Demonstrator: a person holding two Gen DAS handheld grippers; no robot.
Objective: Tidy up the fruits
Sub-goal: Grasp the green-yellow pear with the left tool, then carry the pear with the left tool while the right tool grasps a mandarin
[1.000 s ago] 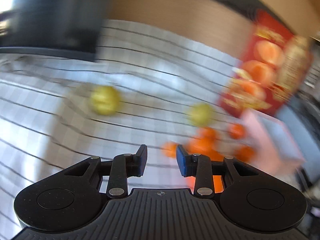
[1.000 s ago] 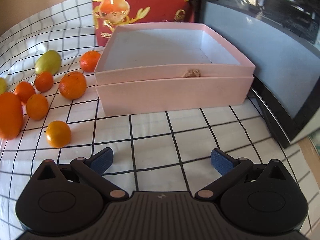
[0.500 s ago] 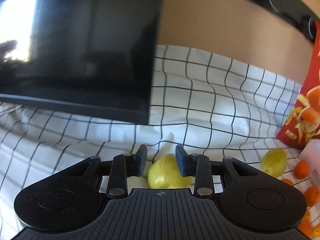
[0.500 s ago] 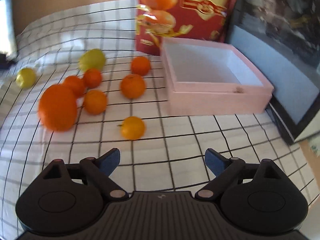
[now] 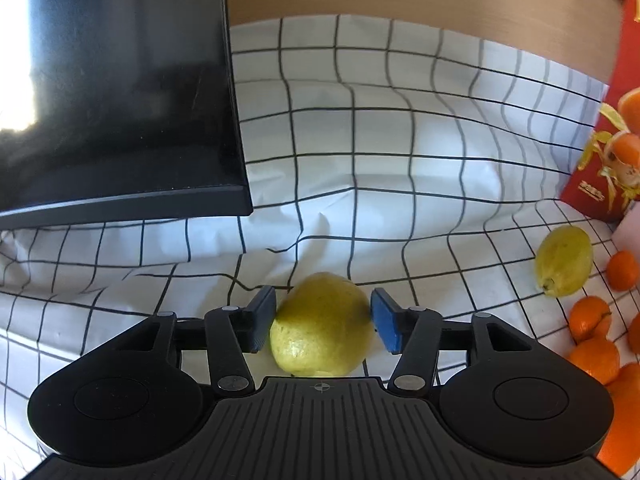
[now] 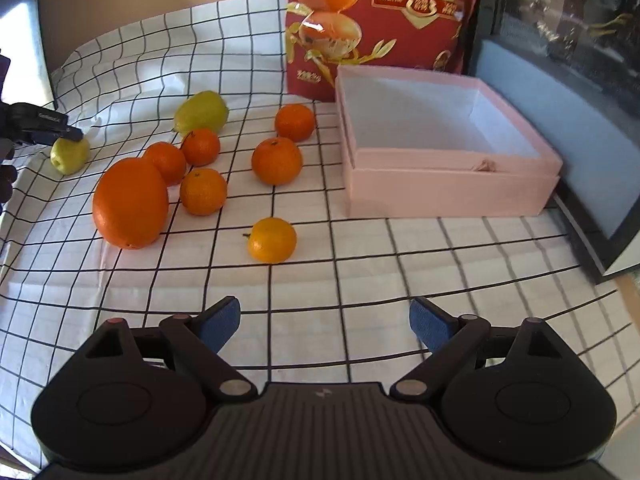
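My left fingers [image 5: 323,320] have just been opening & now straddle a yellow-green guava [image 5: 320,326] on the cloth; small gaps show at both pads, so no grip. From the right view that fruit [image 6: 70,155] sits far left, apart from the rest. Counting l to r: 2 guavas total, the second guava [image 6: 201,112] behind the pile; 1 big orange [image 6: 130,203]; 6 small mandarins [image 6: 277,160], five in a loose cluster, one mandarin [image 6: 272,239] alone nearer me. Right of the fruit is 1 pink box [image 6: 448,192], open top, nothing inside, w/ a red mandarin bag [image 6: 376,20] standing behind it. My right fingers [image 6: 326,326] are spread wide over bare cloth, nothing between them.

Surface: table under a white tablecloth [image 5: 400,152] w/ black grid, rumpled near the left side. A black monitor [image 5: 112,88] stands at far left, a dark-framed panel [image 6: 560,120] at far right, tan wall behind.
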